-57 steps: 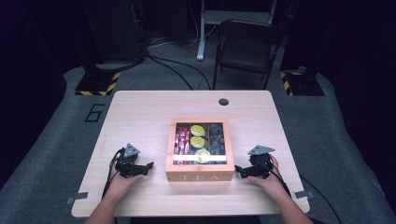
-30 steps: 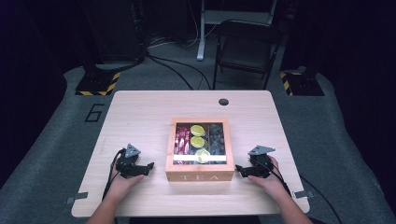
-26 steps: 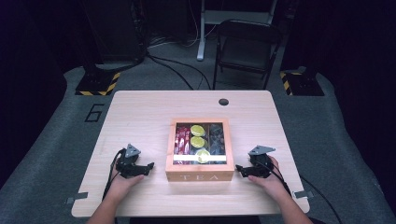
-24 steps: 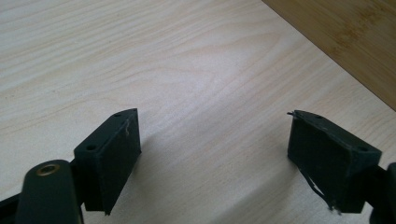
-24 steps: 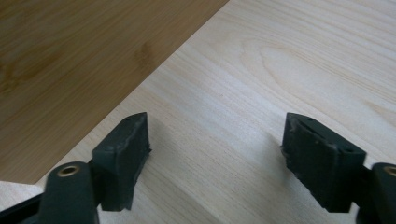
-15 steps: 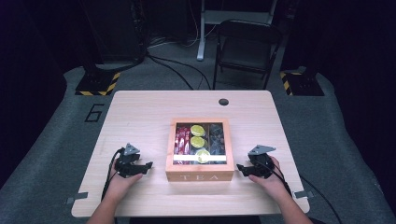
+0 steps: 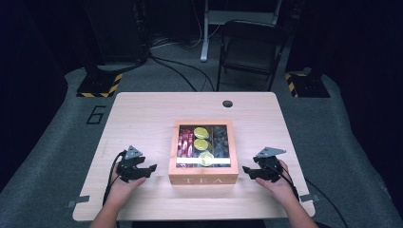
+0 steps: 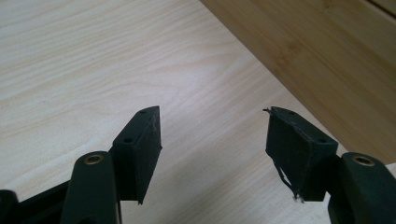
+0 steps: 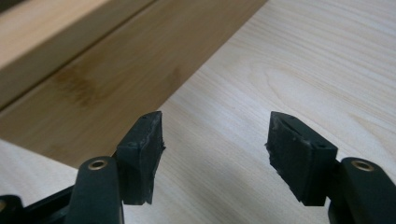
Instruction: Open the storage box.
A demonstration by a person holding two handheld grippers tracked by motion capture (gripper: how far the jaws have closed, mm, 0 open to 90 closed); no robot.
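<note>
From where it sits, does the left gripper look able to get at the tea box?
Probably yes. The left gripper sits just beside the tea box, jaws apart with nothing between them, and bare table lies between it and the box's side.

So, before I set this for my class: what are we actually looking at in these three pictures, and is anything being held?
A person sits at a pale wooden table with a hand-held gripper in each hand: the left hand-held gripper and the right hand-held gripper.

The high view looks down from above the person. The other two pictures come from small cameras riding on each tool, looking along its two black jaws.

Between the tools stands a wooden box marked TEA, its clear lid showing tea packets inside.

Nothing is held. Both pairs of jaws have just been closing, yet they stand apart over bare tabletop, beside the box's sides.
</note>
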